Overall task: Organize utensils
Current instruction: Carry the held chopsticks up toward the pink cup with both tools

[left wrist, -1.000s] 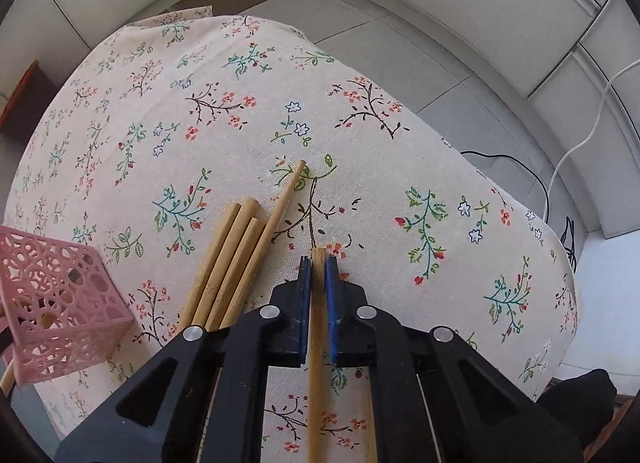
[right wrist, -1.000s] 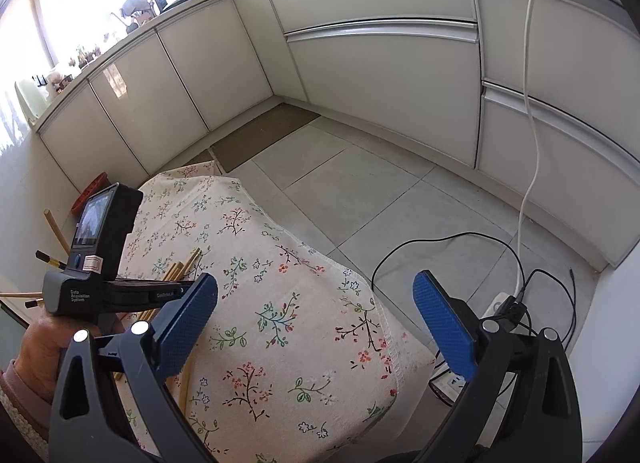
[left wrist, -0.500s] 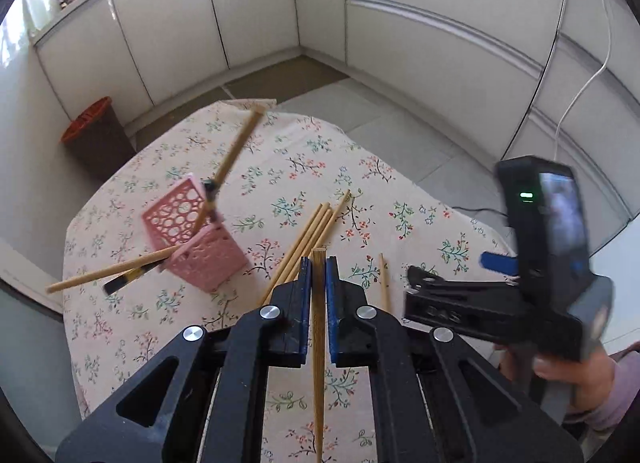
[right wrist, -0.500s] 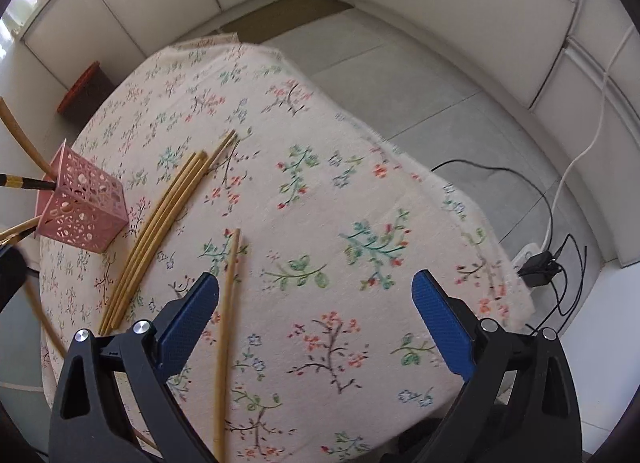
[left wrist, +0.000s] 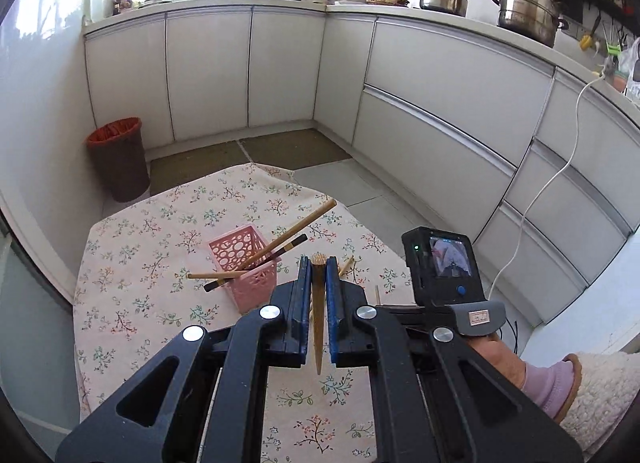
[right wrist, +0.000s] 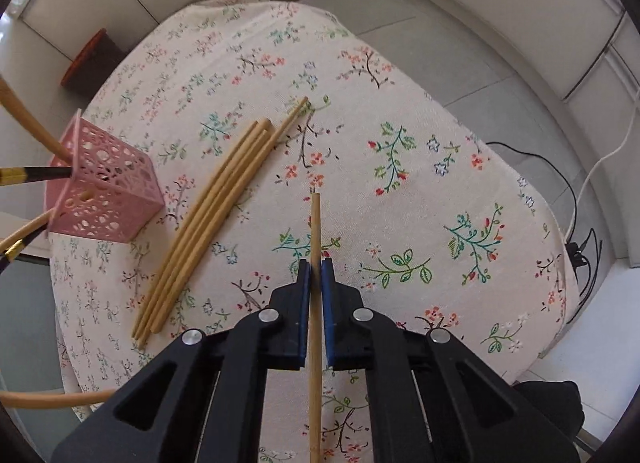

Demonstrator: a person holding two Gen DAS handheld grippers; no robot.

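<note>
My left gripper (left wrist: 319, 269) is shut on a bamboo chopstick (left wrist: 318, 315), held above the table just right of the pink perforated holder (left wrist: 244, 273). The holder has a bamboo chopstick (left wrist: 298, 227) and a dark chopstick (left wrist: 288, 245) leaning in it, with others poking through its side. My right gripper (right wrist: 316, 267) is shut on a single bamboo chopstick (right wrist: 315, 231) down at the tablecloth. A bundle of several bamboo chopsticks (right wrist: 212, 219) lies left of it, beside the holder (right wrist: 104, 187).
The table has a floral tablecloth (right wrist: 400, 167) and drops off at the right to a tiled floor with cables (right wrist: 576, 223). A brown bin (left wrist: 118, 159) stands by the white cabinets (left wrist: 440, 95). The right gripper's body and hand (left wrist: 440, 275) sit right of the left gripper.
My left gripper has lifted its chopstick off the table and swung up toward the holder. My right gripper has come down and closed on the single chopstick on the cloth.
</note>
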